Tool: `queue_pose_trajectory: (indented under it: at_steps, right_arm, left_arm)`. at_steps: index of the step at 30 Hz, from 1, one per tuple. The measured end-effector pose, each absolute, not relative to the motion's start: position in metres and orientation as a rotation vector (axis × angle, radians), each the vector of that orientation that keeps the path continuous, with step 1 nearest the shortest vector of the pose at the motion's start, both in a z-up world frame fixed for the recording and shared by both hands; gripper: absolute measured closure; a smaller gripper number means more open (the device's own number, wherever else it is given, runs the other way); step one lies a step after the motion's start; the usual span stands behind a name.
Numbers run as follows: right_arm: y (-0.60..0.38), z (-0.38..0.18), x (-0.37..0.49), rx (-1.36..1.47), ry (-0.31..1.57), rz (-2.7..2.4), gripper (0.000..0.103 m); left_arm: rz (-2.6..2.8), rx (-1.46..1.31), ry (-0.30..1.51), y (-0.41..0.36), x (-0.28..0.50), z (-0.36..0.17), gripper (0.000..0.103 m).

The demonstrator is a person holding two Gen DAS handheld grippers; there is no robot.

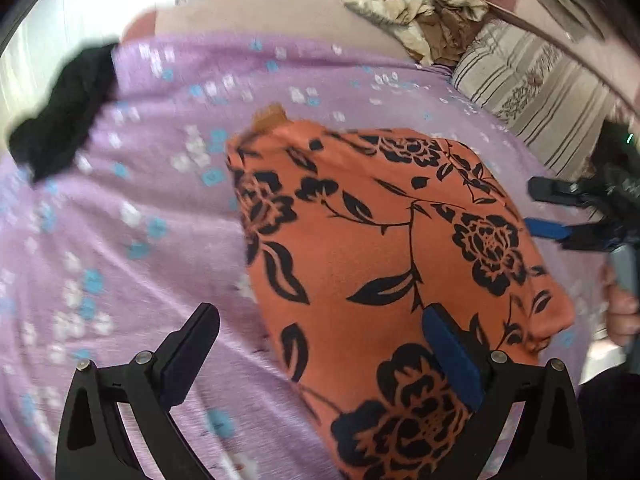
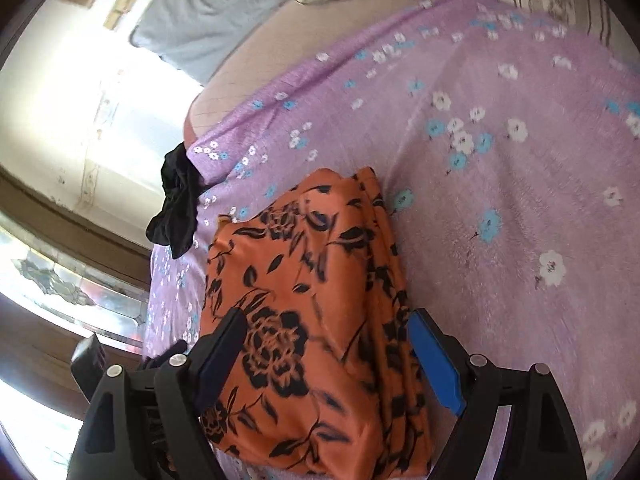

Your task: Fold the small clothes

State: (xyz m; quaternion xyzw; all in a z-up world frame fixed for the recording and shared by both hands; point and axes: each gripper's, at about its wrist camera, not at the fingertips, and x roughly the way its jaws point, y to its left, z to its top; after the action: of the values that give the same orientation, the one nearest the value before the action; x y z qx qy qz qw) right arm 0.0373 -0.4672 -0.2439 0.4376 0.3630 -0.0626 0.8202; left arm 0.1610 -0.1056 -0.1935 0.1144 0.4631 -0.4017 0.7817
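A folded orange garment with black flowers lies on the purple flowered bedsheet. My left gripper is open just above the bed. Its blue-padded finger hangs over the garment's near part and its other finger over bare sheet. My right gripper is open too, with the garment lying beneath and between its spread fingers and the pads clear of the cloth. In the left wrist view the right gripper shows at the garment's right edge, with a hand on its grip.
A small black garment hangs at the bed's edge. A striped pillow and a crumpled cream cloth lie at the far side. A grey cushion leans by the bright wall.
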Motion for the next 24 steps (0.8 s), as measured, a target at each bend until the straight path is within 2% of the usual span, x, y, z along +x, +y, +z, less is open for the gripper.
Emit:
queue_pose_trajectory:
  at_steps: [8, 12, 13, 14, 15, 16, 17, 19, 24]
  right_arm:
    - [-0.474, -0.294, 0.084, 1.011, 0.849, 0.013, 0.018]
    - [-0.451, -0.292, 0.102, 0.962, 0.86, 0.056, 0.021]
    - [-0.446, -0.292, 0.106, 0.95, 0.866, 0.057, 0.028]
    - [-0.44, -0.291, 0.108, 0.943, 0.872, 0.053, 0.032]
    - [-0.437, -0.289, 0.11, 0.93, 0.874, 0.045, 0.041]
    - [-0.433, -0.286, 0.112, 0.907, 0.879, 0.032, 0.051]
    - [-0.43, -0.281, 0.112, 0.88, 0.874, 0.018, 0.053]
    - [-0.423, -0.269, 0.112, 0.842, 0.853, -0.001, 0.057]
    - [-0.398, -0.229, 0.111, 0.766, 0.754, 0.006, 0.06]
  left_arm:
    - [-0.978, 0.004, 1.203, -0.105, 0.186, -0.22, 0.002]
    - [-1.018, -0.061, 1.204, -0.11, 0.185, -0.222, 0.002]
    - [-1.014, -0.061, 1.198, -0.111, 0.184, -0.222, 0.007]
    - [-1.008, -0.061, 1.186, -0.11, 0.184, -0.221, 0.018]
    - [-1.0, -0.065, 1.177, -0.108, 0.184, -0.219, 0.023]
    - [-0.997, -0.078, 1.171, -0.106, 0.184, -0.217, 0.033]
    - [-0.995, -0.09, 1.165, -0.103, 0.185, -0.214, 0.044]
    - [-0.989, -0.099, 1.136, -0.095, 0.186, -0.203, 0.055]
    - [-0.961, -0.092, 1.01, -0.085, 0.189, -0.167, 0.057]
